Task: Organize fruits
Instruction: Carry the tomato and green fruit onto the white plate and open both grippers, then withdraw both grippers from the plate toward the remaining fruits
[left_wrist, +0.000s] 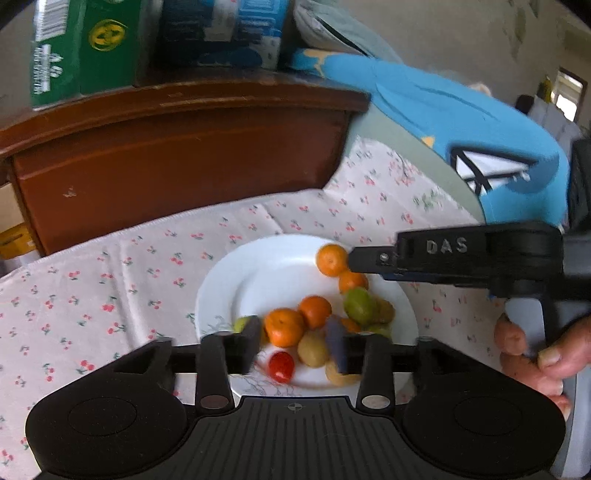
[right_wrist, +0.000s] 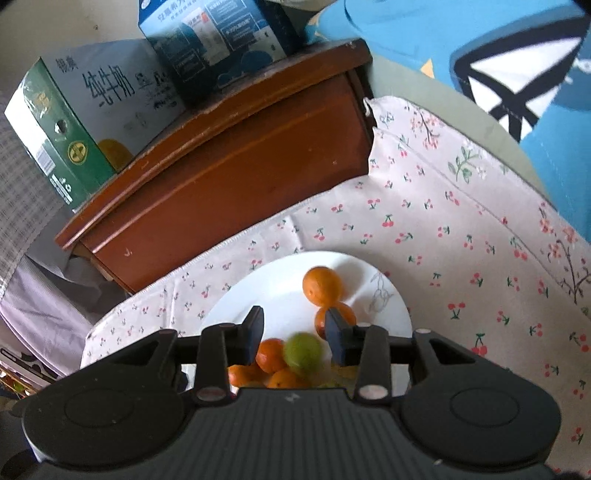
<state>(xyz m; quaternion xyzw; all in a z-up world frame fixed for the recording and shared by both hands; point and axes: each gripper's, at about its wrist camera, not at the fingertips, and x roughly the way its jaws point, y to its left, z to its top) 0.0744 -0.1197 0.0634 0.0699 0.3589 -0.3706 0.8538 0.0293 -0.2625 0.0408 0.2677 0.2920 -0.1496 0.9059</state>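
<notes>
**Crowding the plate from both sides, risking a runaway fruit**

Starting at the left: hovering the left gripper (left_wrist: 293, 343) low over the near rim of the white plate (left_wrist: 221, 280), keeping its fingers apart and pressing on nothing. Framing a red tomato (left_wrist: 281, 366), a near mandarin (left_wrist: 284, 326) and a brownish oval fruit (left_wrist: 312, 349) in that gap, all lying heaped on the plate.

Moving across the middle: seeing every fruit on the plate, none out on the cherry-print cloth (left_wrist: 92, 280). Reading the mandarins as round, with no long axis worth naming; judging the brownish oval as lying lengthwise away from the left camera. Catching the green fruit (right_wrist: 303, 352) blurred in the right wrist view, so leaving its heading unsaid.

Arriving at the right: reaching the right gripper (right_wrist: 295, 338) in over the far mandarin (right_wrist: 322, 286), fingers likewise apart, gripping nothing, with a hand (left_wrist: 532, 347) steering from behind.

Worrying now about a nudge: closing on one round fruit in a touching heap probably sending its neighbours rolling over the shallow rim onto the soft cloth. Worrying too about the two grippers clashing above so small a plate, and about squeezing the soft tomato too hard.
</notes>
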